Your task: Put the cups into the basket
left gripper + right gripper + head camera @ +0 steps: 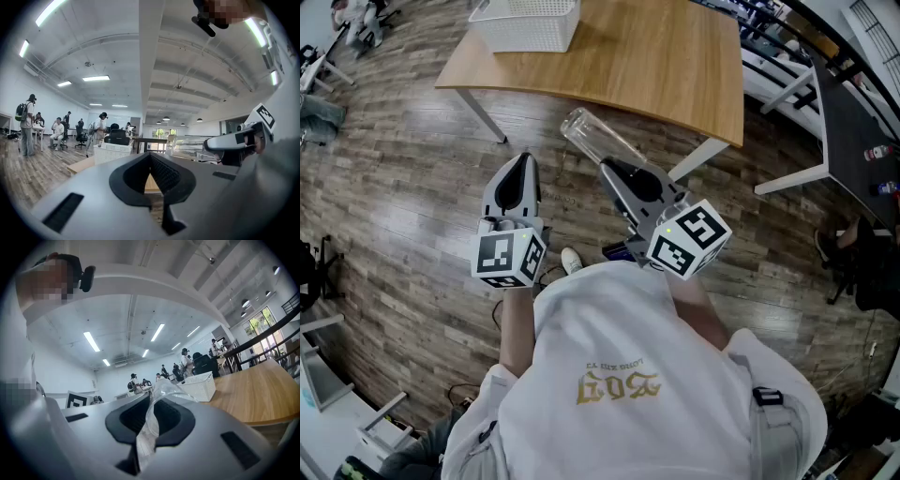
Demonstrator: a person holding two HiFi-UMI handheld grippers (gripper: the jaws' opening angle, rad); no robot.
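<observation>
Bearing white basket (530,37), wooden table (656,66), wood-plank floor (403,187) around

Bare bench (656,66) top spreads from 12 to 1 o'clock; the basket (530,23) takes its 11 o'clock corner. Open floor (403,178) lies before it, broken by a bench leg (485,118). A dark bench (853,122) crowds 2 o'clock.

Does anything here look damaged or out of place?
Yes: the clear cup in the right gripper looks squashed. The jaws pinch its thin wall nearly flat, while its far end is round. Nothing else stands out.
</observation>
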